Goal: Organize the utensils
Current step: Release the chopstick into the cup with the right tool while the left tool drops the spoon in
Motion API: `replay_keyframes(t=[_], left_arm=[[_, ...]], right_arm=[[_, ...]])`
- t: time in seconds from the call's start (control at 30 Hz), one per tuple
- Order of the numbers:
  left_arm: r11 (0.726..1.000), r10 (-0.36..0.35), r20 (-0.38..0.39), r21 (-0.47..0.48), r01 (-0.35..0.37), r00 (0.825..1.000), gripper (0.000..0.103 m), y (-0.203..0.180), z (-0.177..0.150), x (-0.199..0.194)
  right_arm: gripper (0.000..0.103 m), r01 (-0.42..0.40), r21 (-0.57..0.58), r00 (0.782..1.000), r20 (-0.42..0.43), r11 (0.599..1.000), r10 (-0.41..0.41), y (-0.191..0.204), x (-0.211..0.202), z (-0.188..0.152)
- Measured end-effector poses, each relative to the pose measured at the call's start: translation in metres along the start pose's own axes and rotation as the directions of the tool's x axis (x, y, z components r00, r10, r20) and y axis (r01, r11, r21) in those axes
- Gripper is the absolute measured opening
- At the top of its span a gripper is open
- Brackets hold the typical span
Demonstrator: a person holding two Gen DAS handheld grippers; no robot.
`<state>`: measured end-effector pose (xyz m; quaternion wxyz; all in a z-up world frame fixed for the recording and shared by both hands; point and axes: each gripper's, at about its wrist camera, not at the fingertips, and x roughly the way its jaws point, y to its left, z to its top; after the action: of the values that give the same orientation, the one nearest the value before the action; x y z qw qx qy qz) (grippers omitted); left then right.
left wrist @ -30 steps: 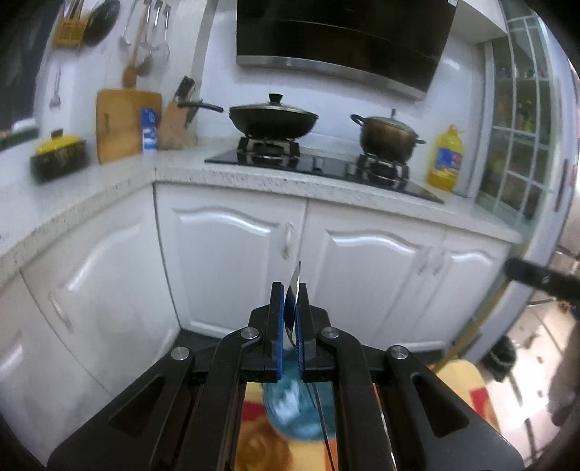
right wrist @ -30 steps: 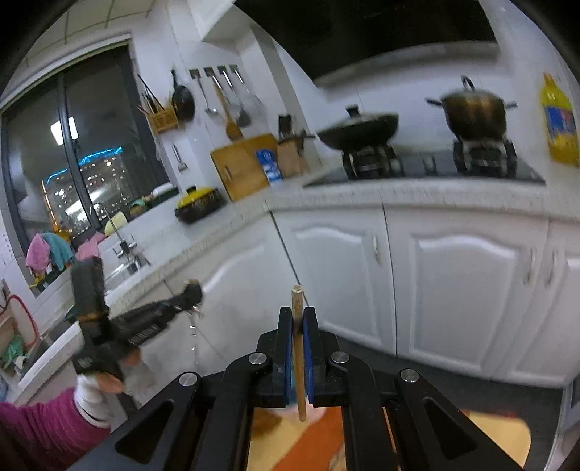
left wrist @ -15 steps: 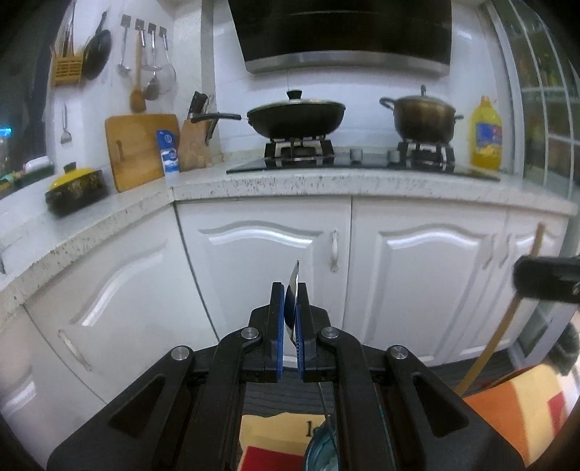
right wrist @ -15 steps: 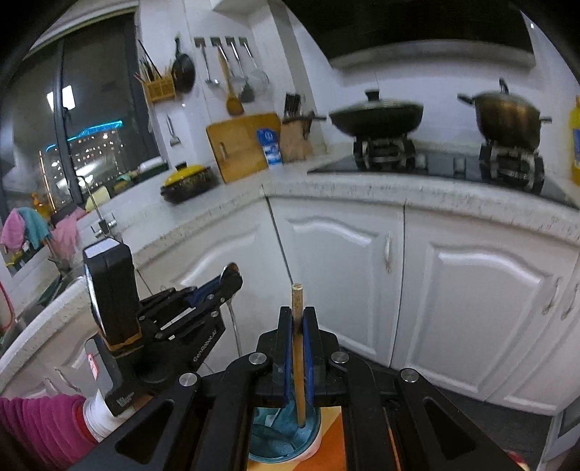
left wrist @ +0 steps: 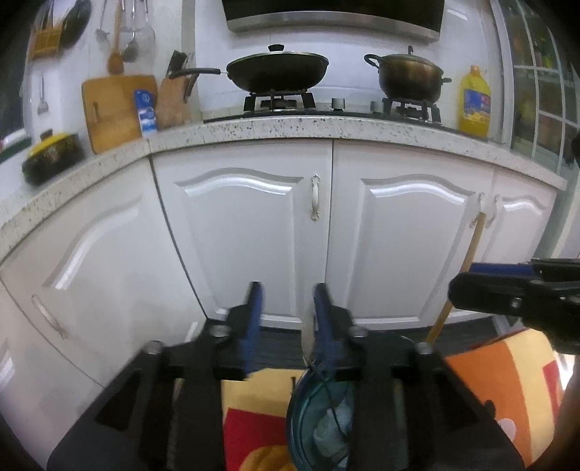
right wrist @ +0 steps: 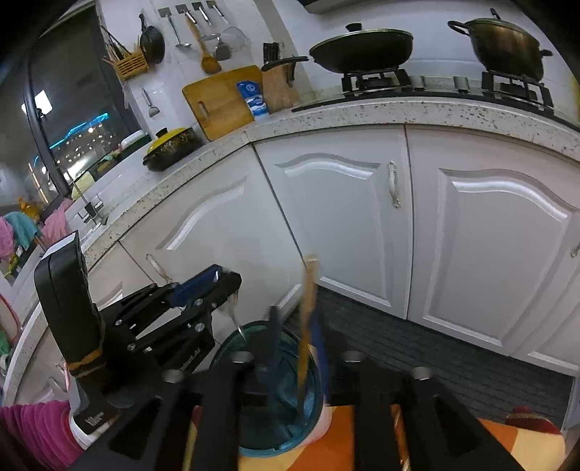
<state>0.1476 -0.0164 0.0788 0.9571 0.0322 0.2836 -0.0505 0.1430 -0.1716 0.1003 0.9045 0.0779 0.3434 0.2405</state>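
- The left gripper (left wrist: 286, 319) is spread; its thin metal utensil (right wrist: 237, 326) is seen leaning in the teal round cup (right wrist: 232, 347).
- The right gripper (right wrist: 295, 347) is spread around the wooden stick (right wrist: 308, 308); a straight, slow lift-off is advised.

I see white cabinets (left wrist: 239, 224) under a speckled counter (left wrist: 290, 126) that turns a corner. A wok (left wrist: 277, 70) and a pot (left wrist: 407, 78) sit on the hob, under a hood (left wrist: 333, 18). A cutting board (right wrist: 219, 103), a knife block (right wrist: 279, 87) and a yellow-lidded dish (right wrist: 170, 143) stand along the tiled wall; ladles (right wrist: 188, 32) hang above. The window (right wrist: 69, 108) is dark, with city lights. A dark mat (right wrist: 453, 358) lies on the floor.
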Motion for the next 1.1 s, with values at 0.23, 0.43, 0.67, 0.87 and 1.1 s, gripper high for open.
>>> replay_keyframes(t=[0.23, 0.43, 0.67, 0.87, 1.1], left_arm=[[0.999, -0.025, -0.018, -0.028, 0.024, 1.0, 0.036, 0.003, -0.003, -0.016], [1.0, -0.025, -0.025, -0.019, 0.024, 0.999, 0.038, 0.0, -0.006, -0.035], [0.999, -0.032, -0.049, -0.03, 0.03, 0.998, 0.038, -0.007, -0.014, -0.06], [0.998, -0.061, -0.057, -0.016, 0.061, 0.996, 0.038, -0.026, -0.026, -0.083], [0.992, -0.126, -0.091, -0.015, 0.125, 0.988, 0.041, -0.05, -0.041, -0.099]], right_arm=[[0.034, 0.012, 0.022, 1.0, -0.009, 1.0, -0.011, -0.005, -0.011, -0.011], [0.034, 0.034, 0.022, 0.999, -0.012, 0.999, -0.034, -0.003, -0.023, -0.024], [0.036, 0.104, 0.021, 0.995, -0.005, 0.994, -0.104, 0.0, -0.045, -0.048], [0.037, 0.148, 0.041, 0.989, 0.005, 0.988, -0.149, -0.002, -0.067, -0.069], [0.04, 0.203, 0.056, 0.979, -0.007, 0.978, -0.203, -0.014, -0.096, -0.1]])
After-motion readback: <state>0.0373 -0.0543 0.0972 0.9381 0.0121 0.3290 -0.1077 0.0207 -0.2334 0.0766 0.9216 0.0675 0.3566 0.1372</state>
